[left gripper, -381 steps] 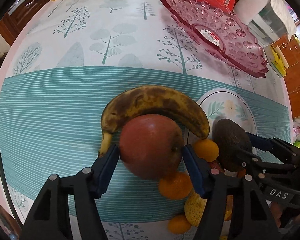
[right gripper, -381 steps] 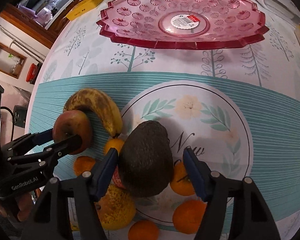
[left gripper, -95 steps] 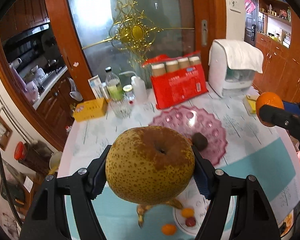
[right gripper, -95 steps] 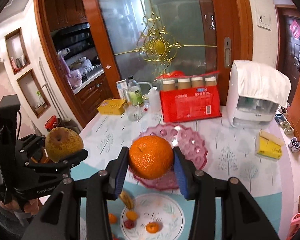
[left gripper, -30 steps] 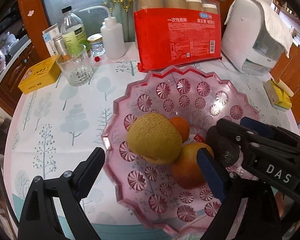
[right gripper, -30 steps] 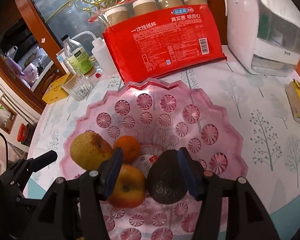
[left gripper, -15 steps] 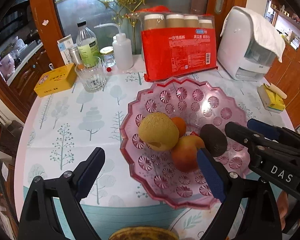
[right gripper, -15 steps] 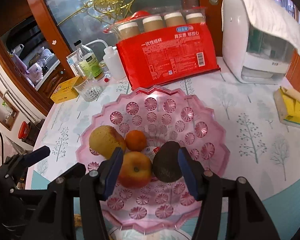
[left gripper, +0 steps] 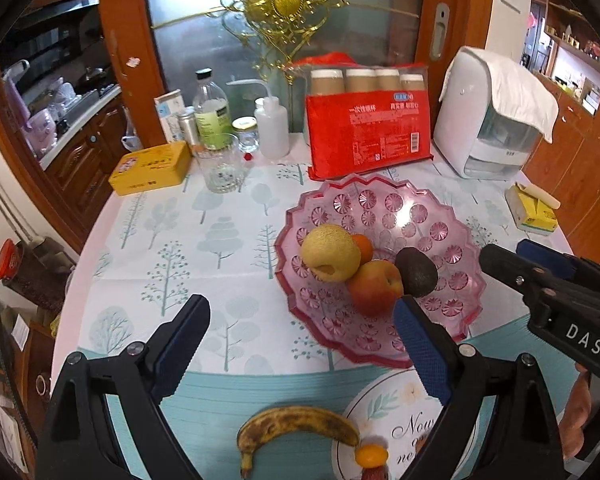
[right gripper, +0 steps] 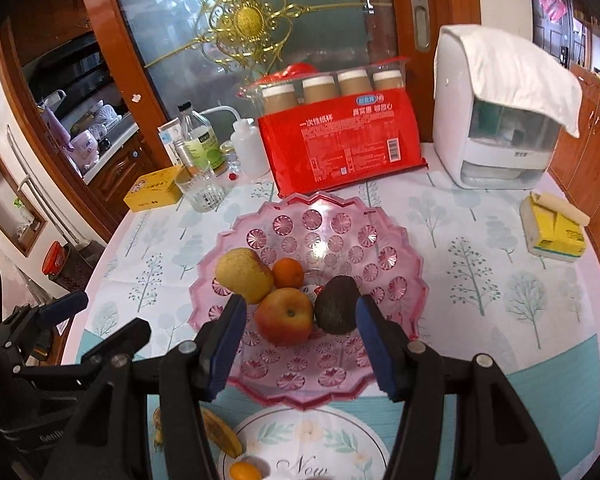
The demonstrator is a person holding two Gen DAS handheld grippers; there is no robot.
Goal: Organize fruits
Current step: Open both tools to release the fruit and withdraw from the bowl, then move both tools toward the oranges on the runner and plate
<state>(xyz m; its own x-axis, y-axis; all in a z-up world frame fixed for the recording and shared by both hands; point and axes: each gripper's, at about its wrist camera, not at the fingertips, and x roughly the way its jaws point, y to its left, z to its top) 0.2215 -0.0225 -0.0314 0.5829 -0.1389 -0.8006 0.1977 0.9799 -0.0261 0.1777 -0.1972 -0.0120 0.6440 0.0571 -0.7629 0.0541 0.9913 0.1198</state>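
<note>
A pink glass fruit bowl holds a yellow pear, an orange, a red apple and a dark avocado. A spotted banana and a small orange lie on the table in front of the bowl. My left gripper is open and empty, raised above the table. My right gripper is open and empty, raised in front of the bowl; it also shows in the left wrist view.
Behind the bowl stand a red pack of paper cups, a white appliance, a glass, bottles and a yellow tin. A yellow box lies at the right. A round printed mat lies near the front.
Both grippers have pulled back and up from the bowl, open and empty. The fruit in the bowl has not moved. More of the banana and front table shows.
</note>
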